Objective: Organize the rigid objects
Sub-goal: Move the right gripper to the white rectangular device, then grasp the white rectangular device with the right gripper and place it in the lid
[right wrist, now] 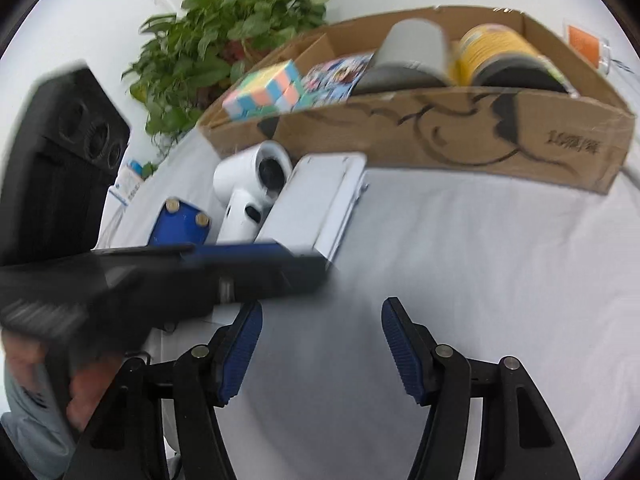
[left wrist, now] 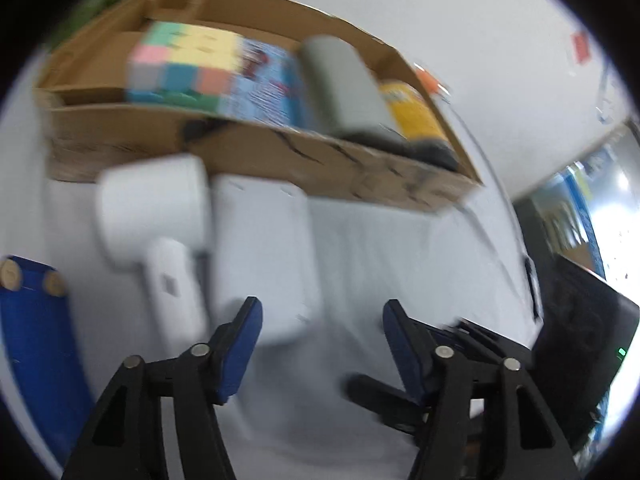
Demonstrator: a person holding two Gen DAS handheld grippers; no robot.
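In the right wrist view the right hand-held gripper (right wrist: 322,320) has its blue pads apart over bare white cloth with nothing between them, and only this view shows the left hand-held gripper from outside, a dark blurred bar crossing low on the left with a person's hand (right wrist: 86,392) behind it. In the left wrist view the left hand-held gripper (left wrist: 322,320) also stands apart and empty, its tips just short of a flat white box (left wrist: 264,256). That box lies beside a white hair dryer (left wrist: 160,216), with a blue block (left wrist: 32,320) further left. Beyond them sits a cardboard box (right wrist: 440,136) on the worktop (right wrist: 480,260), holding a pastel puzzle cube (right wrist: 264,92), a blue printed packet (right wrist: 336,72), a grey cylinder (right wrist: 416,48) and a yellow can (right wrist: 496,48). Only the right view shows the leafy plant (right wrist: 224,28) and a black speaker (right wrist: 68,152) against the white wall; only the left shows a dark screen (left wrist: 588,344) at right.
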